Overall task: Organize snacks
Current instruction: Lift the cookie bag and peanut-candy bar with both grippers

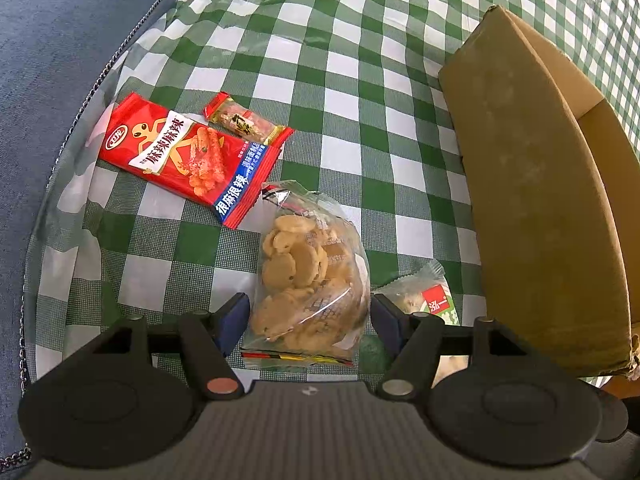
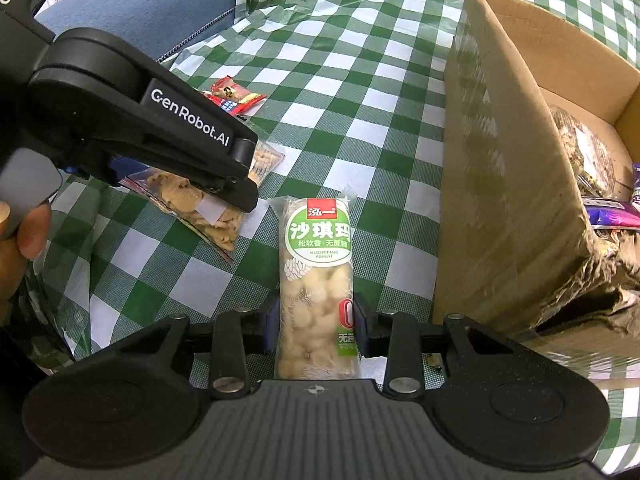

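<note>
My left gripper (image 1: pixel 310 316) stands open around a clear bag of round cookies (image 1: pixel 308 280) lying on the checked cloth; its blue pads sit on either side of the bag with small gaps. In the right wrist view the same gripper (image 2: pixel 224 184) is over that cookie bag (image 2: pixel 200 204). My right gripper (image 2: pixel 316 328) is shut on a green-labelled sachima bar (image 2: pixel 318 276), pads pressed on both its sides. That bar also shows in the left wrist view (image 1: pixel 428 300). A red spicy-strip packet (image 1: pixel 188 156) and a small red-ended snack bar (image 1: pixel 248 122) lie further off.
An open cardboard box (image 2: pixel 508 184) stands on the right, with several snack packs inside (image 2: pixel 612 208). It also shows in the left wrist view (image 1: pixel 540 200). The green-and-white checked cloth (image 1: pixel 360 80) covers the table. A blue sofa (image 1: pixel 60 40) lies at the left.
</note>
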